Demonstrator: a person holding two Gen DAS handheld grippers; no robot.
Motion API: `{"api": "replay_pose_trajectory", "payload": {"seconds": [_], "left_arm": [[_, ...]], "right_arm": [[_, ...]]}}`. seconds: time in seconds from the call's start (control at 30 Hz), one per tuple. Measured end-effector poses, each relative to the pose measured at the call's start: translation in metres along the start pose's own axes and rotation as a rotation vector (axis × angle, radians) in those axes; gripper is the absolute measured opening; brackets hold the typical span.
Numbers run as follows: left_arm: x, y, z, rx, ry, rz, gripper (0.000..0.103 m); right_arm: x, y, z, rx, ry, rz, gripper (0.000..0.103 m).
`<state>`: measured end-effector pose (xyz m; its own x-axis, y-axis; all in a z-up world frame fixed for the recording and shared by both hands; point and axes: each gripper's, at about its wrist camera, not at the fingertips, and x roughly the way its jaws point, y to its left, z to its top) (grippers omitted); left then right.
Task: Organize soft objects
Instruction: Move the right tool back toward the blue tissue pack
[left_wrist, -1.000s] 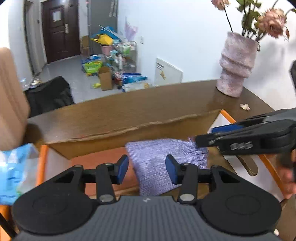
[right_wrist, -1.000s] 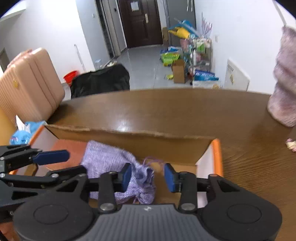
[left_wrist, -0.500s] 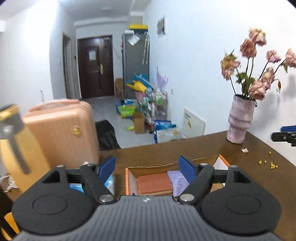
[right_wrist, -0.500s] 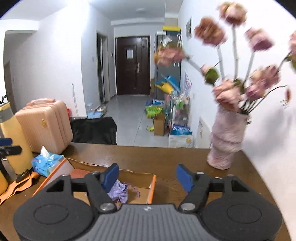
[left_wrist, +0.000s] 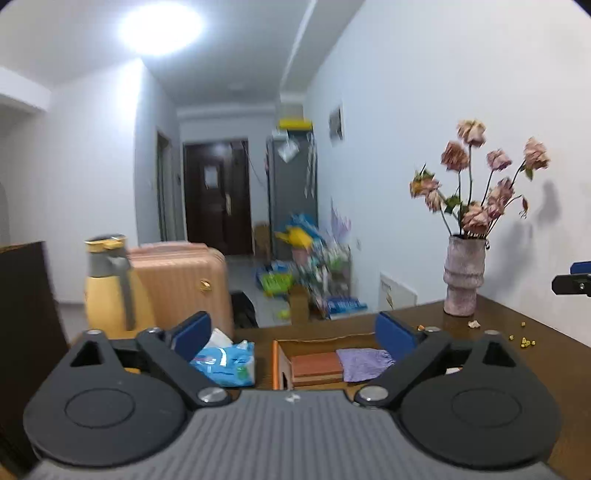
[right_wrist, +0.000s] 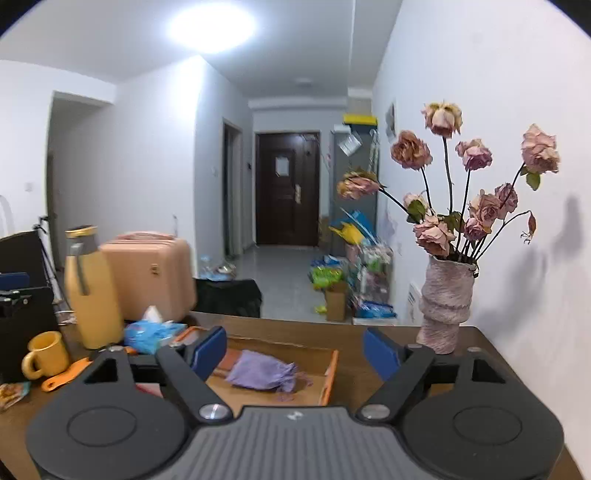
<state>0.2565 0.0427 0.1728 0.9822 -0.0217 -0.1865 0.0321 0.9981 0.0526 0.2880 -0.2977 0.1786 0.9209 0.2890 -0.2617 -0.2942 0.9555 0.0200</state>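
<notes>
A purple knitted pouch (right_wrist: 263, 373) lies inside the open cardboard box with orange edges (right_wrist: 331, 373) on the brown table; in the left wrist view the pouch (left_wrist: 364, 363) rests beside a reddish-brown block (left_wrist: 316, 365) in that box (left_wrist: 277, 363). My left gripper (left_wrist: 293, 332) is raised well back from the box, its jaws opening wide with nothing between them. My right gripper (right_wrist: 294, 350) also hangs above and behind the box, jaws opening, nothing between them. The right gripper's tip (left_wrist: 572, 281) shows at the left view's right edge.
A vase of dried roses (right_wrist: 447, 302) stands at the table's far right corner. A yellow thermos (right_wrist: 92, 291), a yellow mug (right_wrist: 44, 354), a blue tissue pack (right_wrist: 151, 334) and an orange strap (right_wrist: 64, 374) sit left of the box. A peach suitcase (left_wrist: 181, 280) stands behind the table.
Both grippers let go of the purple pouch, left it in the box, and drew back and upward while their jaws spread wide. The box now looks small and far.
</notes>
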Motion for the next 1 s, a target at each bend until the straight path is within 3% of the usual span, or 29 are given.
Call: {"api": "replay_pose_trajectory", "payload": {"seconds": [0.2,0.33,0.53,0.67,0.83,1.0], "left_arm": [[-0.075,-0.012,-0.066,0.038,-0.095,0.002,0.103],[-0.098,-0.015,-0.105,0.039,-0.062,-0.002,0.103],[-0.118,-0.004,-0.154,-0.032,-0.003,-0.01,0.103],[-0.111,-0.001,-0.166,-0.044,0.048,-0.004,0.103],[-0.096,0.003,-0.167,-0.047,0.071,-0.017,0.103],[-0.071,0.006,-0.175,-0.066,0.124,-0.023,0.103]], "right_arm": [[-0.063,0.027,-0.067,0.013,-0.078,0.055,0.089],[-0.088,0.041,-0.115,0.044,-0.113,0.052,0.092],[-0.116,0.072,-0.18,-0.043,-0.111,-0.009,0.092],[-0.112,0.076,-0.196,0.028,-0.05,0.036,0.092],[-0.095,0.086,-0.197,-0.006,-0.02,0.006,0.091],[-0.061,0.095,-0.194,0.009,0.039,0.059,0.087]]}}
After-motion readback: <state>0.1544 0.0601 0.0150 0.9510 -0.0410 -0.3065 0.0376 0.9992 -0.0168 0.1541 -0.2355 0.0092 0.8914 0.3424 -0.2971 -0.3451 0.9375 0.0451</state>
